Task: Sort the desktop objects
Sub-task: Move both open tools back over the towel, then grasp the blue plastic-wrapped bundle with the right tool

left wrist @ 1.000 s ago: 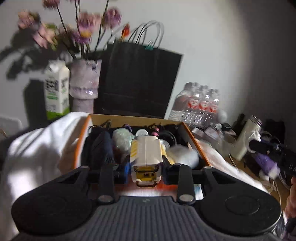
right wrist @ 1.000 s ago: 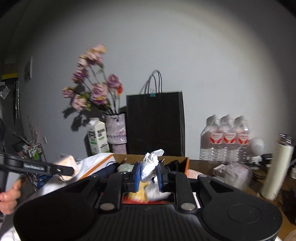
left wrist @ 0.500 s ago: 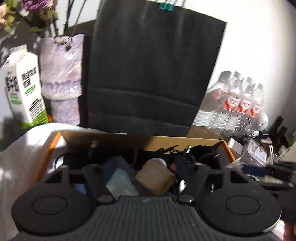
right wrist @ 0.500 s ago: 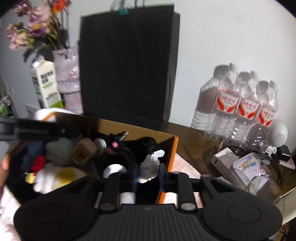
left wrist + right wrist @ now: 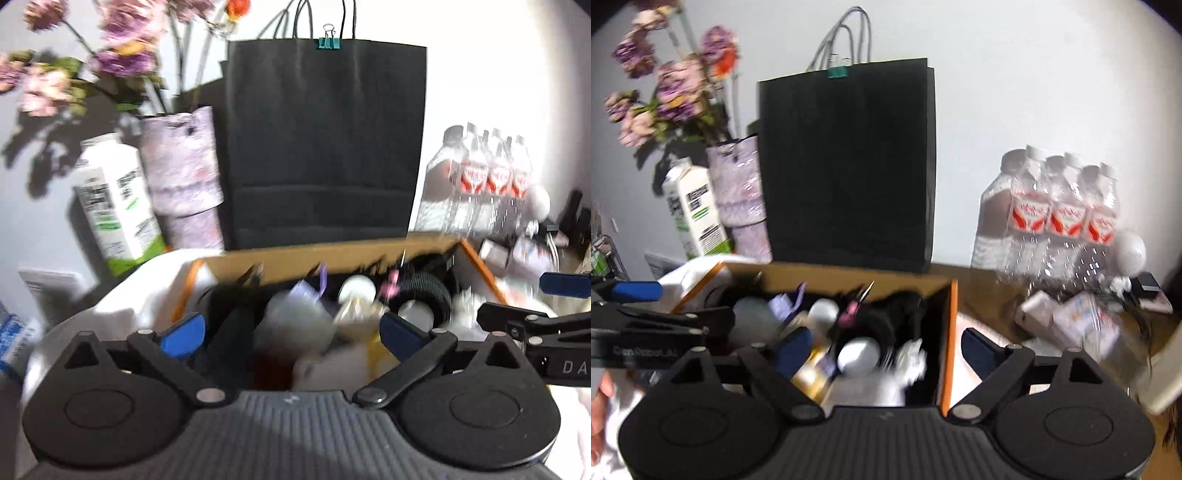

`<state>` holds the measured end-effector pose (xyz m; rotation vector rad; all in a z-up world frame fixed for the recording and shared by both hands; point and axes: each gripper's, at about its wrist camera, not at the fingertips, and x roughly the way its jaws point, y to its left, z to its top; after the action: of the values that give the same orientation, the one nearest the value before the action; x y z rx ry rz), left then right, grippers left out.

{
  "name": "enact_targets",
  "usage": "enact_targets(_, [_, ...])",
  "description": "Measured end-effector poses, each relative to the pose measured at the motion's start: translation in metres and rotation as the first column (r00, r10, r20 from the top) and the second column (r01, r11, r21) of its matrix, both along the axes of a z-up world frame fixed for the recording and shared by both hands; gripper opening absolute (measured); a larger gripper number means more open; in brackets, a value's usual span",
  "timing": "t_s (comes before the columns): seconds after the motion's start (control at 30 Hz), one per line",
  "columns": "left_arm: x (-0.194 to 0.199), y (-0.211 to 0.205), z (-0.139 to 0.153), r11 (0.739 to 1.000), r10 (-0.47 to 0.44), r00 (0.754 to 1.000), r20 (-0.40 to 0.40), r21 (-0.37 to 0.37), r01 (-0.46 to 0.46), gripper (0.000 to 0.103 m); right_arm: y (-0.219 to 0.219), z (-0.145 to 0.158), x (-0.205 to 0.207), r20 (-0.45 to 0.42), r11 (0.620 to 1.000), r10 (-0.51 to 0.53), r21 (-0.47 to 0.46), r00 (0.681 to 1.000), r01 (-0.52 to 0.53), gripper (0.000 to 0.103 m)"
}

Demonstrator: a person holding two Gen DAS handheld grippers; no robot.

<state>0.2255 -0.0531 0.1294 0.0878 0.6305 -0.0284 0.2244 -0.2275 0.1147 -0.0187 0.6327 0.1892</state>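
An orange-edged cardboard box (image 5: 476, 264) (image 5: 955, 325) holds a jumble of small items: black cables (image 5: 897, 317), white balls (image 5: 858, 356), a crumpled white wrapper (image 5: 912, 363), a pale bag (image 5: 295, 325). My left gripper (image 5: 291, 332) is open and empty over the box. My right gripper (image 5: 886, 350) is open and empty, straddling the box's right wall. The right gripper shows at the right in the left wrist view (image 5: 532, 325); the left gripper shows at the left in the right wrist view (image 5: 646, 314).
A black paper bag (image 5: 321, 147) (image 5: 849, 166) stands behind the box. A vase of flowers (image 5: 181, 173) and a milk carton (image 5: 114, 206) stand left. Water bottles (image 5: 1056, 214), a white ball speaker (image 5: 1130, 251) and small boxes (image 5: 1078, 321) crowd the wooden desk at right. White cloth (image 5: 140, 291) lies left.
The left gripper opened and let go of the white-and-yellow object into the box. The right gripper opened and released the crumpled white wrapper into the box. Both jaws now stand wide.
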Motion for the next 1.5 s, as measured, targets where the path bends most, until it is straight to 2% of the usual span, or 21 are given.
enact_targets(0.1, [-0.063, 0.009, 0.001, 0.996, -0.078, 0.996, 0.038, 0.037, 0.077, 0.103, 0.002, -0.006, -0.051, 0.012, 1.000, 0.016, 0.017, 1.000, -0.016, 0.089])
enact_targets(0.2, [-0.129, 0.020, -0.005, 0.990, -0.141, 0.989, 0.039, 0.000, 0.141, 0.103, -0.003, -0.014, -0.111, 0.020, 0.993, -0.001, 0.121, 1.000, -0.001, 0.097])
enact_targets(0.27, [-0.172, 0.024, -0.012, 0.990, -0.140, 0.989, 0.046, -0.026, 0.141, 0.103, -0.006, -0.020, -0.149, 0.019, 0.984, 0.007, 0.177, 1.000, -0.010, 0.097])
enact_targets(0.37, [-0.227, 0.029, -0.023, 0.986, -0.141, 0.989, 0.046, -0.087, 0.145, 0.103, -0.009, -0.032, -0.201, 0.015, 0.978, 0.011, 0.207, 1.000, -0.014, 0.098])
enact_targets(0.47, [-0.271, 0.034, -0.033, 0.979, -0.116, 0.993, 0.030, -0.166, 0.120, 0.103, -0.007, -0.039, -0.248, -0.001, 0.981, 0.018, 0.195, 1.000, -0.018, 0.098])
enact_targets(0.6, [-0.321, 0.032, -0.047, 0.971, -0.124, 0.992, 0.022, -0.205, 0.126, 0.103, -0.009, -0.048, -0.308, 0.014, 0.985, 0.016, 0.173, 1.000, -0.019, 0.102])
enact_targets(0.67, [-0.337, 0.031, -0.058, 0.964, -0.129, 0.992, -0.014, -0.236, 0.122, 0.103, -0.007, -0.055, -0.332, 0.000, 0.989, 0.031, 0.143, 1.000, -0.031, 0.102])
enact_targets(0.8, [-0.358, 0.028, -0.073, 0.969, -0.104, 0.994, -0.033, -0.228, 0.094, 0.103, -0.001, -0.070, -0.372, 0.037, 0.998, 0.001, 0.057, 0.999, -0.003, 0.102])
enact_targets(0.93, [-0.358, 0.029, -0.080, 0.975, -0.083, 0.996, -0.038, -0.212, 0.073, 0.103, 0.003, -0.075, -0.381, 0.074, 0.998, 0.025, 0.050, 0.997, -0.029, 0.100])
enact_targets(1.13, [-0.335, 0.039, -0.080, 0.977, -0.047, 0.999, -0.018, -0.207, 0.042, 0.103, -0.008, -0.069, -0.358, 0.115, 0.995, -0.016, 0.096, 0.993, 0.005, 0.097])
enact_targets(1.33, [-0.294, 0.046, -0.076, 0.983, -0.014, 1.000, 0.019, -0.184, 0.017, 0.103, -0.014, -0.067, -0.305, 0.104, 0.992, -0.042, 0.119, 0.994, 0.030, 0.093])
enact_targets(1.5, [-0.241, 0.049, -0.072, 0.987, 0.010, 0.997, 0.079, -0.158, 0.002, 0.103, -0.008, -0.067, -0.237, 0.097, 0.993, -0.037, 0.115, 0.995, 0.026, 0.093])
